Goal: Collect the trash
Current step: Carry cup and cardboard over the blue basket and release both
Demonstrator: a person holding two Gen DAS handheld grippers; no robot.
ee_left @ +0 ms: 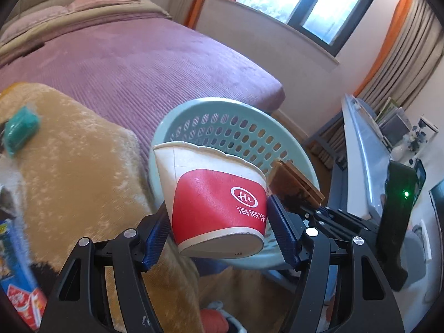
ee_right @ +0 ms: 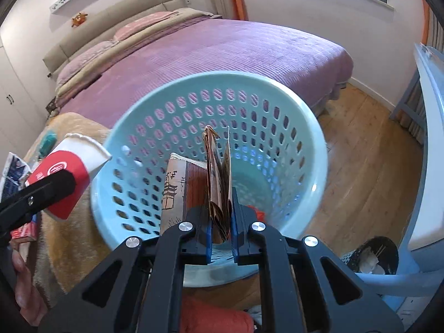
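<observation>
Between the blue pads of the left gripper (ee_left: pixel 219 222), which tilts steeply downward, a red-and-white paper cup (ee_left: pixel 215 194) is clamped by its sides; it leans with its open mouth up and to the left, base toward the camera. Just right of it, the right gripper (ee_right: pixel 221 222), also pitched down, pinches a flattened brown paper packet (ee_right: pixel 219 177) standing on edge, long axis pointing away. Both hang over the near rim of a pale blue perforated plastic basket (ee_right: pixel 310 144). Beyond lies a purple-covered bed (ee_right: pixel 236 52).
</observation>
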